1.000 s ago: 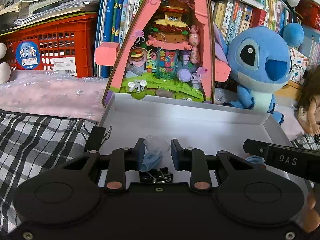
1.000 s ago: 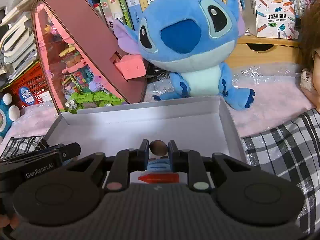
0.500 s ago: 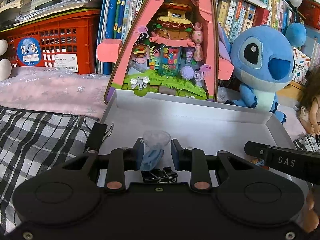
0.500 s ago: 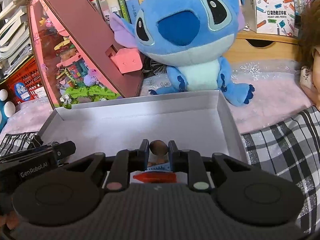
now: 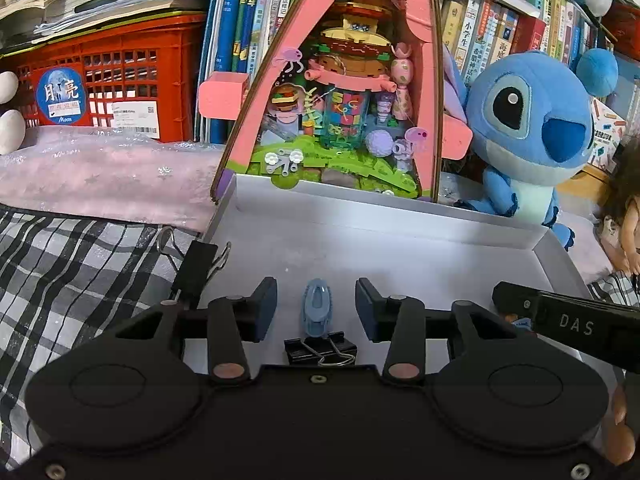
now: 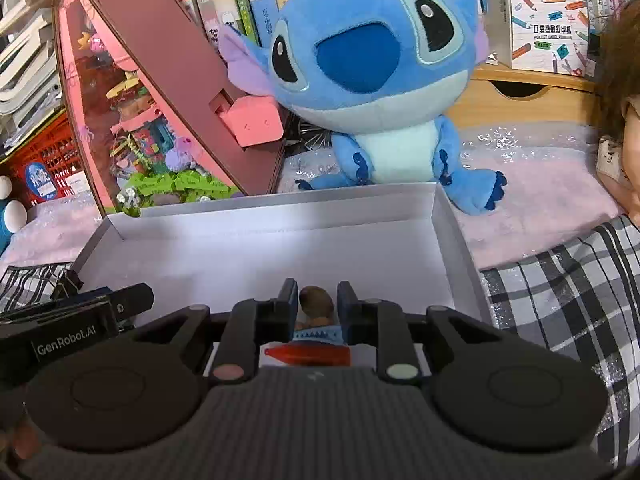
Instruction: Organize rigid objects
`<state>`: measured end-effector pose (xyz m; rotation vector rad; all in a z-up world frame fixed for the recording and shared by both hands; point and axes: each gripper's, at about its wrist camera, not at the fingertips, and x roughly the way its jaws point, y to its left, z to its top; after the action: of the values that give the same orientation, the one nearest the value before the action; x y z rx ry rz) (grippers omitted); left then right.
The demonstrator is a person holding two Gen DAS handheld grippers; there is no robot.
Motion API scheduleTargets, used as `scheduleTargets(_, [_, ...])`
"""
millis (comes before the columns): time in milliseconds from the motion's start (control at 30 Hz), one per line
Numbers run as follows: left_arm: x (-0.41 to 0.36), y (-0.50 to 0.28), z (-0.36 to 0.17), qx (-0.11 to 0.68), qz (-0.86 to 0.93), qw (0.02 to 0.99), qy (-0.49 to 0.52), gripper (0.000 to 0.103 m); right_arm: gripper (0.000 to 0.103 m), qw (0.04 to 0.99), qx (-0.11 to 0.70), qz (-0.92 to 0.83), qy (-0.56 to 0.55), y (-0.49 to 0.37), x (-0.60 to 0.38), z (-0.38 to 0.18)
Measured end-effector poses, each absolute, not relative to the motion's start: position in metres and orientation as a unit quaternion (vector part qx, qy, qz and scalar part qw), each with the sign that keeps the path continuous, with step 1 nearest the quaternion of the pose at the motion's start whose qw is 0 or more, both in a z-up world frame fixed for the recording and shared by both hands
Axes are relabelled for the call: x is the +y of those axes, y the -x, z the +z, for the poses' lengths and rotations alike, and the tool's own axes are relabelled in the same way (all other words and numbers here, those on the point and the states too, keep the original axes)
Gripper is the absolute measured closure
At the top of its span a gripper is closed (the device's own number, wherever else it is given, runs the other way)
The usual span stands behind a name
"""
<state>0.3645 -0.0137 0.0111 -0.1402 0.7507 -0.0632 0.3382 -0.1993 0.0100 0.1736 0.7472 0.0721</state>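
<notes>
In the left wrist view my left gripper point(image 5: 316, 292) hangs over the near part of the white box point(image 5: 400, 216). Its jaws are opening, and a small blue hair clip point(image 5: 317, 308) lies loose on the box floor between them. A black binder clip point(image 5: 320, 350) lies just behind it. In the right wrist view my right gripper point(image 6: 318, 288) is also over the box point(image 6: 280, 208), jaws opening. A small brown-headed piece point(image 6: 316, 300) sits between the pads with a thin gap on its right. Below it lie a blue toothed clip point(image 6: 318, 334) and a red clip point(image 6: 308, 356).
Another black binder clip point(image 5: 196, 272) is clamped on the box's left rim. Behind the box stand a pink triangular display case point(image 5: 340, 100) and a blue plush toy point(image 6: 372, 80). Checked cloth point(image 5: 80, 280) lies left and right; a red crate point(image 5: 112, 80) and books fill the back.
The left jaws have spread apart and the blue clip has dropped from them onto the box floor. The right jaws have parted slightly around the brown-headed piece. Neither hand has moved.
</notes>
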Motion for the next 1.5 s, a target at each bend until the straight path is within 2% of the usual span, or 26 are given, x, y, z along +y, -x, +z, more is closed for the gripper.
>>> scheduleTargets(100, [-0.014,-0.364,0.012,0.366,-0.034,0.928,0.066,0.058,0.061,0.928,0.362,0.036,-0.085,-0.336,-0.201,0.011])
scheduleTargets(267, [-0.018,-0.36,0.016,0.356,-0.029,0.933,0.05,0.039,0.052,0.929,0.356,0.035,-0.09,-0.333,-0.203,0.013])
scheduleTargets(467, [-0.018,-0.354,0.022,0.346,-0.028,0.937,0.044,0.029,0.038,0.933,0.347,0.032,-0.089,-0.328,-0.202,0.016])
scheduleTargets(867, [-0.011,-0.318,0.038,0.335,-0.036,0.94,0.051,0.022,0.02,0.944,0.318,0.025,-0.088,-0.297,-0.206,0.032])
scheduleTargets(1200, [-0.005,-0.256,0.058,0.309,-0.047,0.949,0.048,0.019,0.016,0.957,0.278,0.029,-0.082,-0.237,-0.211,0.053])
scheduleTargets(1500, [-0.004,-0.187,0.06,0.278,-0.054,0.959,0.017,0.016,0.014,0.957,0.273,0.043,-0.087,-0.182,-0.213,0.051])
